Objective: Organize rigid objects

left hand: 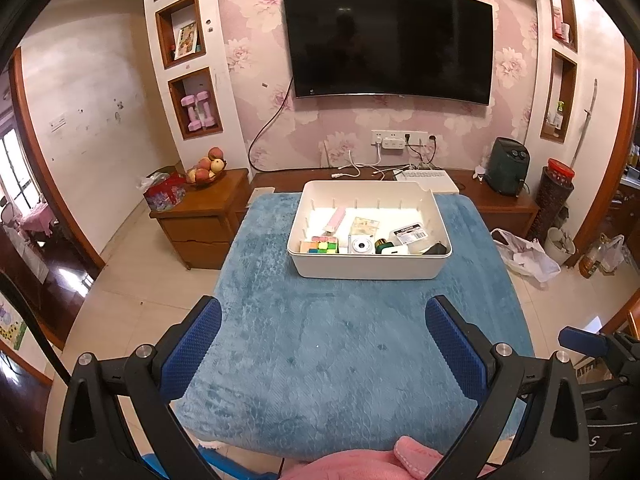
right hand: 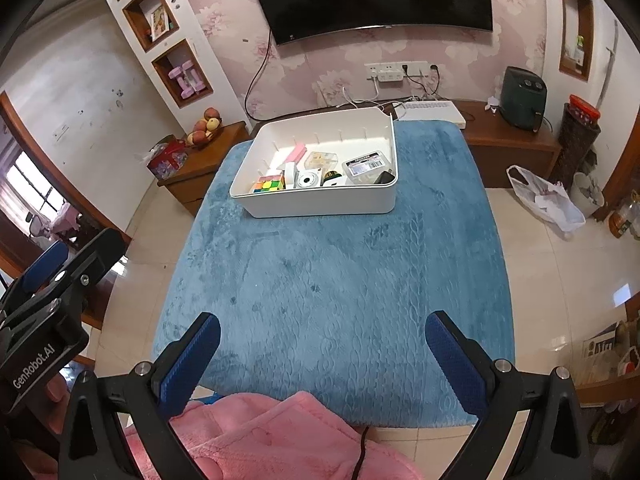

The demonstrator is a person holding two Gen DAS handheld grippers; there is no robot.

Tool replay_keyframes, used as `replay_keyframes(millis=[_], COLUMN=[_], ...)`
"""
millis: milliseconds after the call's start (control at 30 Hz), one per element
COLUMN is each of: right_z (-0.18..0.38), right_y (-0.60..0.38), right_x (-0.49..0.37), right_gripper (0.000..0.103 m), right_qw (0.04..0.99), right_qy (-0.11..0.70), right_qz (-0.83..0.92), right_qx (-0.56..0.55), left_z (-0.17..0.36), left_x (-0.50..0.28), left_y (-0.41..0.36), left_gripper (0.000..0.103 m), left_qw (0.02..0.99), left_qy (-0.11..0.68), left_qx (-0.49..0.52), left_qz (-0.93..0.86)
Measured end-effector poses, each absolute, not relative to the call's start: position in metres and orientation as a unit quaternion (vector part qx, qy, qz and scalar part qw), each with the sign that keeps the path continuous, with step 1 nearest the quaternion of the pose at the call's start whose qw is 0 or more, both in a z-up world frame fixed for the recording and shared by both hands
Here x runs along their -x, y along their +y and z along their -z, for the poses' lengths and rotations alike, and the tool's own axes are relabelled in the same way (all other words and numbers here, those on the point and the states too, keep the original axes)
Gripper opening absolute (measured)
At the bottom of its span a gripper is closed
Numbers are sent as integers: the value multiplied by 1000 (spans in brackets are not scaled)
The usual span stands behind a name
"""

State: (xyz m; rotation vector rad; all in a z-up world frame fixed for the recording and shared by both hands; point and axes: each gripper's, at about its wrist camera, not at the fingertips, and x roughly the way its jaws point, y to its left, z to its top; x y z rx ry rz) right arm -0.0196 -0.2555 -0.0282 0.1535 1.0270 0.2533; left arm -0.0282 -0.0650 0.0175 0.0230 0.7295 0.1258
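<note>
Several small rigid things lay together in the white bin (left hand: 368, 268), crowded against its near wall: a multicoloured puzzle cube (left hand: 319, 246) at the left end, a little white camera (left hand: 362, 245) beside it, a clear lidded box with a printed label (left hand: 409, 234) further right, and a dark object (left hand: 436, 249) in the right corner. Behind them a pink bar (left hand: 335, 218) leaned toward the far wall, which carried a row of divider slots. What sat between the camera and the dark object I could not make out beyond a white block and something green and gold.

That bin stood on the far half of the blue plush cloth (left hand: 340, 352) covering my table; the near half of the cloth was bare. Beyond the table ran a low wooden cabinet with a white box (left hand: 430, 180) and cables on it, under a wall-mounted television (left hand: 390, 40).

My left tongs (left hand: 322, 332) hung above the near cloth with fingers spread wide and nothing between them. My right tongs (right hand: 322, 340) were spread just as wide, also empty, well apart from the bin. Pink fleece (right hand: 260, 436) showed at the bottom of both views.
</note>
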Motion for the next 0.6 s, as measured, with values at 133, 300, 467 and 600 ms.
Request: replay_keyframes(millis=[133, 300, 467, 600], right_z=[29, 31, 34, 38], right_y=[-256, -253, -250, -246], right_x=[20, 21, 21, 21], right_gripper=[103, 103, 103, 103], right_qw=[860, 858, 854, 846], right_qy=[490, 492, 496, 507], right_qz=[-121, -128, -135, -139], right_qx=[-74, -75, -82, -88], left_z=[-17, -17, -14, -12], left_x=[29, 29, 31, 33], left_y=[-66, -64, -59, -55], left_gripper=[102, 102, 102, 102], left_qw=[932, 931, 929, 925], left_qy=[357, 358, 363, 371], left_qx=[-12, -12, -17, -22], left_qz=[-62, -65, -71, -72])
